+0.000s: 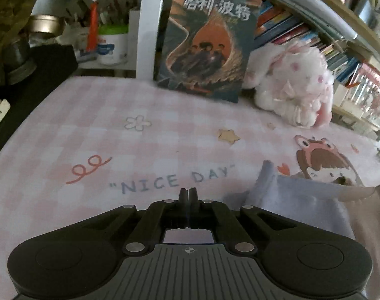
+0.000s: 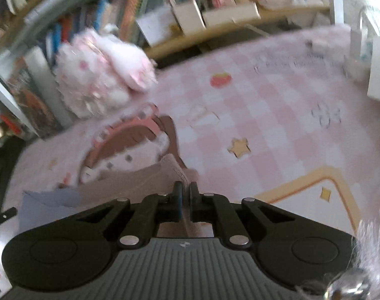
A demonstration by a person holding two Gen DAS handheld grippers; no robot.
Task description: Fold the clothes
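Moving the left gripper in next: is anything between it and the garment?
Nothing visible. The left gripper, shut, is above bare checked mat; the garment lies to its right. Book and plush toy stand farther back.

We see garment [image 1: 297, 200] on checked cloth [image 1: 115, 137], right of left gripper [image 1: 188, 193]. Book [image 1: 205, 45] upright at cloth's far edge, plush toy [image 1: 290, 85] just right of it, bookshelf [image 1: 315, 25] behind.

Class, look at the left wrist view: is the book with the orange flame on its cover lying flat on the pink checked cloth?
No. The book stands upright at the far edge of the pink checked cloth, beside the plush toy.
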